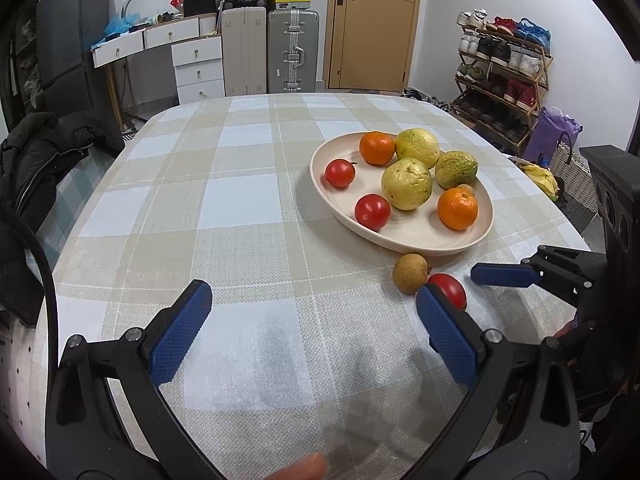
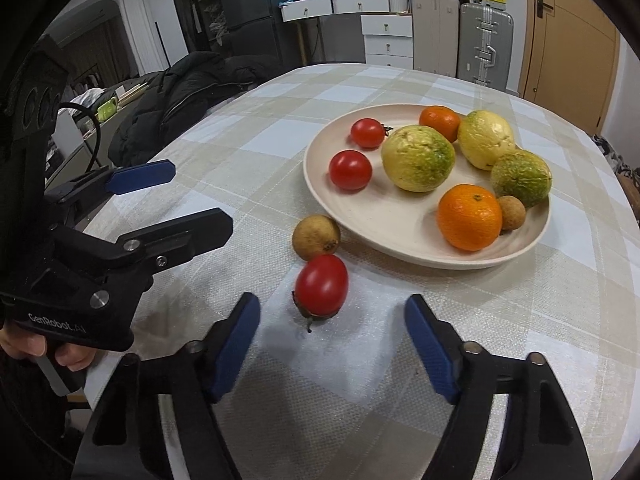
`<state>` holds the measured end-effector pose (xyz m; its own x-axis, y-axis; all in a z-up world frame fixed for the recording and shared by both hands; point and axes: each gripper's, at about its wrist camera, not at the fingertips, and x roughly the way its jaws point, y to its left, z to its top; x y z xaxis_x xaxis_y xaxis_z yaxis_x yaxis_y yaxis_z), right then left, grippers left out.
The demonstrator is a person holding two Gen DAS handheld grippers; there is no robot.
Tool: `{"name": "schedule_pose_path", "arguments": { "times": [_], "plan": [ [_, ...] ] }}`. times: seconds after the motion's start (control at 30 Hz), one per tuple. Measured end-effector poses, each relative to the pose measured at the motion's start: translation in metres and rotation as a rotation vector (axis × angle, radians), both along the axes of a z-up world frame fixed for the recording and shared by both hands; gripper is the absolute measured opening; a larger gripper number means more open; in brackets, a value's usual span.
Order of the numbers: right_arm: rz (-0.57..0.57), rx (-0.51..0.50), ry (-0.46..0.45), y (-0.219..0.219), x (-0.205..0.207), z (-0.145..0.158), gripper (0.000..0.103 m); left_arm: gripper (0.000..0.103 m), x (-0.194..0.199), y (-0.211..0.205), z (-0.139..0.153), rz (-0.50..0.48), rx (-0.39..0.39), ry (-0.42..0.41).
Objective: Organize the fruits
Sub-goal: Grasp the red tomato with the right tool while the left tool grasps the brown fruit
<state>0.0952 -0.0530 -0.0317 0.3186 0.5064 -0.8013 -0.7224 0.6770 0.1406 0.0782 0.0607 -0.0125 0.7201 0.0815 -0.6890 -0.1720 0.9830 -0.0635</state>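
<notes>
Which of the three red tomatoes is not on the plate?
The tomato on the tablecloth beside the brown longan, just ahead of the open right gripper; the other two sit on the plate.

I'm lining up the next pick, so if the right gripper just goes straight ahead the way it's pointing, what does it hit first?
Most likely the loose red tomato on the tablecloth, lying just ahead of the open right gripper, slightly left of centre.

A cream plate [image 2: 400, 236] on a checked tablecloth [image 2: 260, 128] holds two tomatoes, two mandarins, three yellow-green guavas and a small brown longan [image 2: 511, 212] at its 4 o'clock edge. Off the plate at its 8 o'clock, a second longan [image 2: 316, 237] touches a red tomato [image 2: 322, 286]. The right gripper [image 2: 332, 344] gapes wide just below that tomato, with the left gripper [image 2: 168, 196] at 9 o'clock, its fingers apart.
</notes>
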Motion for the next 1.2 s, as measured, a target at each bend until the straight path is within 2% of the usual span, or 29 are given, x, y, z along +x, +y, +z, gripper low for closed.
{"name": "schedule_pose_path", "arguments": {
  "times": [0.07, 0.17, 0.3, 0.5, 0.87, 1.2],
  "plan": [
    [0.003, -0.001, -0.005, 0.001, -0.003, 0.0, 0.061, 0.102, 0.0, 0.0, 0.0, 0.0, -0.001, 0.002],
    [0.006, 0.001, -0.009, 0.003, -0.003, 0.001, 0.053, 0.102, 0.001, -0.001, -0.001, -0.005, 0.0, 0.006],
    [0.011, 0.002, -0.01, 0.004, -0.002, 0.001, 0.046, 0.102, 0.001, -0.003, -0.003, -0.009, 0.002, 0.009],
    [0.028, 0.024, 0.007, 0.002, -0.001, 0.002, 0.029, 0.102, 0.001, -0.004, -0.004, -0.01, 0.0, 0.013],
    [0.026, 0.064, -0.037, -0.011, -0.006, 0.014, 0.027, 0.102, 0.001, -0.006, -0.004, -0.014, 0.0, 0.019],
    [-0.03, 0.135, -0.076, -0.038, -0.001, 0.04, 0.027, 0.102, 0.009, -0.012, -0.008, -0.041, -0.018, 0.04]
  ]
}}
